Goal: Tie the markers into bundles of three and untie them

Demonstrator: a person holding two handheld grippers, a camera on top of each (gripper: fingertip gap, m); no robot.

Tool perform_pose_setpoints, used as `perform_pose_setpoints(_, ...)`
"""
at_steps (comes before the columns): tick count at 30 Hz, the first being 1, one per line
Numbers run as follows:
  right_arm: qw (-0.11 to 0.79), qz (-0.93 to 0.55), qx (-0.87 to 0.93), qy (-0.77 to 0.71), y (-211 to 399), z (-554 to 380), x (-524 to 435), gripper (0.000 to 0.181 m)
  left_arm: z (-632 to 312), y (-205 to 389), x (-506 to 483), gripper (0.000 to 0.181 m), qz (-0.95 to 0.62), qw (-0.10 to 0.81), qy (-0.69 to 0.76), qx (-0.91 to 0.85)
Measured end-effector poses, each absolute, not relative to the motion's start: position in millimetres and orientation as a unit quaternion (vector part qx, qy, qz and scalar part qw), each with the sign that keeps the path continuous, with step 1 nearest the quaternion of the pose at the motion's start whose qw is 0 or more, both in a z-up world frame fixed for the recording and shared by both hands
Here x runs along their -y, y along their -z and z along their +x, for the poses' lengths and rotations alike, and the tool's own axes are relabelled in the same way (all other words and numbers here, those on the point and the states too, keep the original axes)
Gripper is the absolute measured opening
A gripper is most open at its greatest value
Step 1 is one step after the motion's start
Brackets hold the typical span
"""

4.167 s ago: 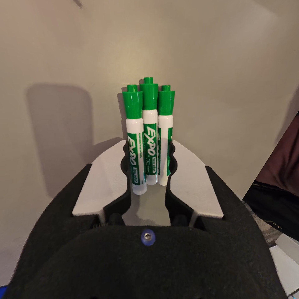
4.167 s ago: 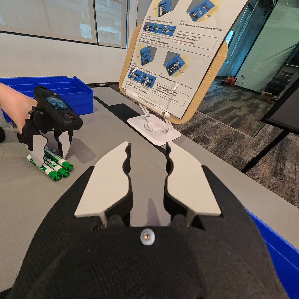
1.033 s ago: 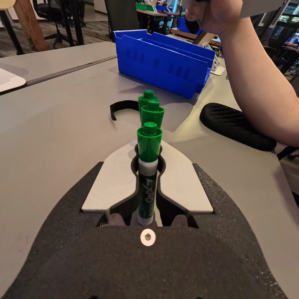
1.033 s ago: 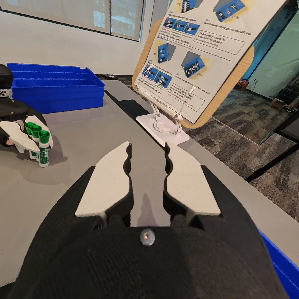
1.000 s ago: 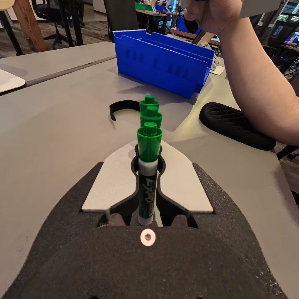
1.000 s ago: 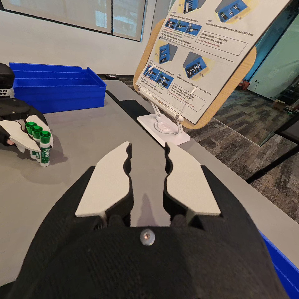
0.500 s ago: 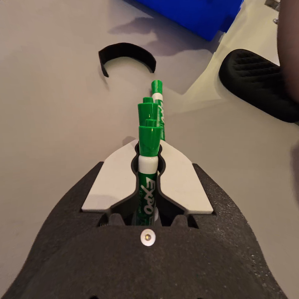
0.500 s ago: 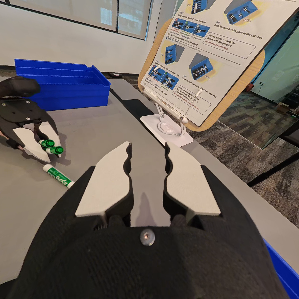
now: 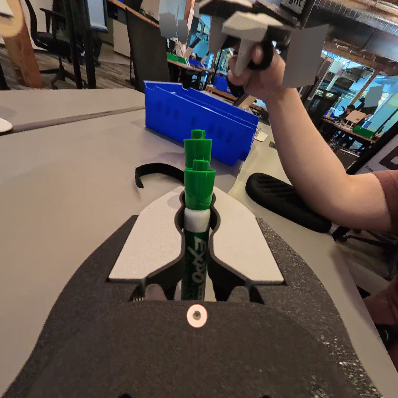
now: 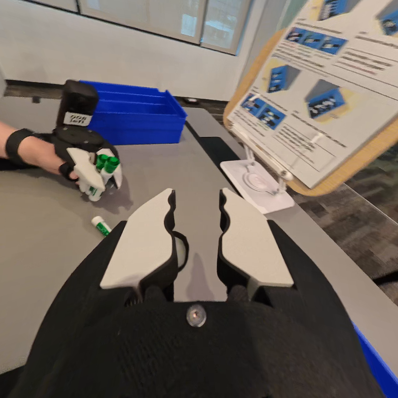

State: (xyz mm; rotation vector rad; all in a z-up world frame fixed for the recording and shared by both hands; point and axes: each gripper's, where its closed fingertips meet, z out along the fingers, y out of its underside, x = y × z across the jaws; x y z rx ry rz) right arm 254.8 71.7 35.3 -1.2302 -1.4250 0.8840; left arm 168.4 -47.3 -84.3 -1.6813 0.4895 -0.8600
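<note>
Clamping two green dry-erase markers (image 9: 198, 189) between its white fingers, your left gripper (image 9: 197, 199) sits low over the grey table (image 9: 64, 172); the caps point forward, one stacked behind the other, and the right wrist view shows their butt ends tilted down toward the tabletop; your right gripper (image 10: 197, 201) hangs above the same table with its jaws parted and nothing between them. Taking the held markers as your landmark: a third green marker (image 10: 100, 226) lies loose on the table just in front of them toward your right gripper, its far end hidden behind that gripper's left finger; a curled black strap (image 9: 158, 171) lies just beyond the caps, open and apart from them; a blue bin (image 9: 200, 120) stands farther beyond the strap; a black padded rest (image 9: 286, 202) lies to their right, under your raised forearm; another blue bin (image 10: 137, 120) stands behind the left gripper; the instruction board (image 10: 318, 97) on its white stand is well off to the side.
</note>
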Motion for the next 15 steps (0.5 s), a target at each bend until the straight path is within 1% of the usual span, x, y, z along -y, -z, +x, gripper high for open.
perform_pose_setpoints(6, 0.475, -0.474, 0.657, -0.343, -20.4, 224.8, -43.1, 0.040, 164.4, 79.1, 50.9, 0.018, -0.714, 0.559, 0.360, -0.220)
perform_pose_setpoints(8, 0.449, -0.467, 0.661, -0.378, -19.4, 219.0, -30.5, 0.040, 164.9, 79.2, 51.4, 0.018, -0.716, 0.558, 0.354, -0.226)
perform_pose_setpoints(10, 0.402, -0.451, 0.661, -0.446, -20.1, 206.6, -8.3, 0.041, 168.2, 76.7, 52.8, 0.018, -0.718, 0.552, 0.348, -0.243)
perform_pose_setpoints(13, 0.366, -0.406, 0.656, -0.521, -22.1, 175.3, 24.5, 0.057, 176.5, 60.7, 54.7, 0.018, -0.708, 0.556, 0.338, -0.273)
perform_pose_setpoints(15, 0.346, -0.385, 0.650, -0.556, -24.2, 156.0, 44.6, 0.062, 179.8, 47.1, 53.7, 0.019, -0.698, 0.569, 0.338, -0.274)
